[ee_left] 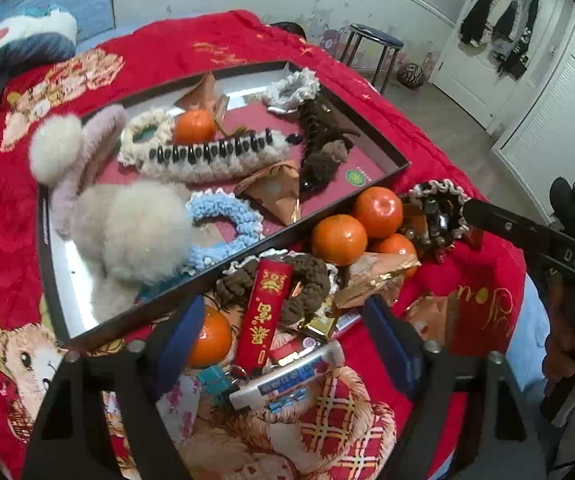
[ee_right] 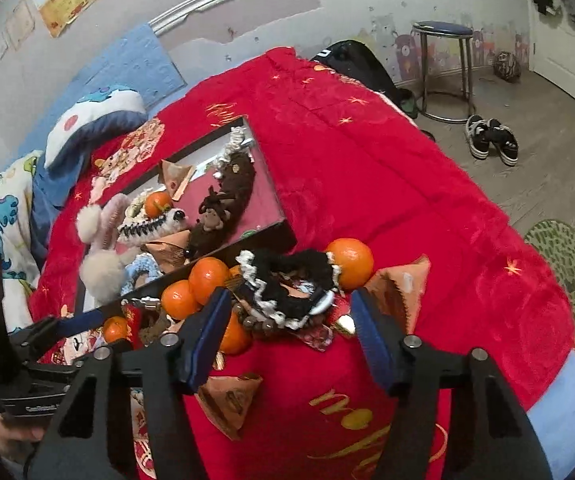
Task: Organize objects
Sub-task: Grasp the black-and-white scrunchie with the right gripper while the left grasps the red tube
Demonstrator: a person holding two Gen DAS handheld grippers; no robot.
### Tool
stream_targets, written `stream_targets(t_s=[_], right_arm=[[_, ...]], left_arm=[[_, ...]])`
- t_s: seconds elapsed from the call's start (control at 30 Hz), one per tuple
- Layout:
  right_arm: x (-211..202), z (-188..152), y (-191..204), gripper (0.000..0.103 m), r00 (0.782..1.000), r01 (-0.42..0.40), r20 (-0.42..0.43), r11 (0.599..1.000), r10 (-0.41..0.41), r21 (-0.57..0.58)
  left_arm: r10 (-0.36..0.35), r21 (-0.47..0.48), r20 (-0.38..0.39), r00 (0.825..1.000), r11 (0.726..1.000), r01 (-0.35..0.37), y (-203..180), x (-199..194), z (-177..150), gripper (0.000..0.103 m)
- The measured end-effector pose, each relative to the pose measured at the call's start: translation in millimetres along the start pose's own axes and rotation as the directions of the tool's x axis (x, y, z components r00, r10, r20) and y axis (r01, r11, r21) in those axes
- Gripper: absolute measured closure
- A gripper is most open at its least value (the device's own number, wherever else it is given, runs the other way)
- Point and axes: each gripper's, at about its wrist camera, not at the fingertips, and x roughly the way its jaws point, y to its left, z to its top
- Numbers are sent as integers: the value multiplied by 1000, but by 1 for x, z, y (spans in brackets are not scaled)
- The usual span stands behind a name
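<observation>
My right gripper hangs wide open before a black scrunchie; my left gripper, also open, faces a red packet beside the tray.

A bed under a red cartoon-print blanket carries a shallow black tray, and just beside its near rim, loose mandarins, a black frilled scrunchie, triangular brown packets and a red packet.
</observation>
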Motion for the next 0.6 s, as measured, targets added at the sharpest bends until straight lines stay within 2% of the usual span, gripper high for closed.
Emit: stream_targets(t_s=[0.1,0.23,0.3,0.43,0.53,0.6], right_arm=[[4,-1,3,45,1000,-21,-1,1000,21,-3],[13,-1,9,61,999,-33,-18,999,33,-19],[15,-1,11,64,999,-29,-17,999,28,-25],[19,0,10,74,1000,-16,-24,1000,15,-15],[20,0,7,78,1000,-10,-27,1000,10,2],[19,1,5,79,1000,-11,-27,1000,11,11]], left_arm=[[11,4,0,1000,1000,-11,1,5,2,27],[-2,4,-10,1000,1000,2,0,7,2,28],[1,9,-12,1000,1000,-1,-2,5,-2,31],[-40,-9,-16,999,999,40,-1,2,-5,32],[-45,-11,-54,998,999,44,-2,8,-7,42],[-58,-17,-72,996,998,57,-2,10,-10,44]])
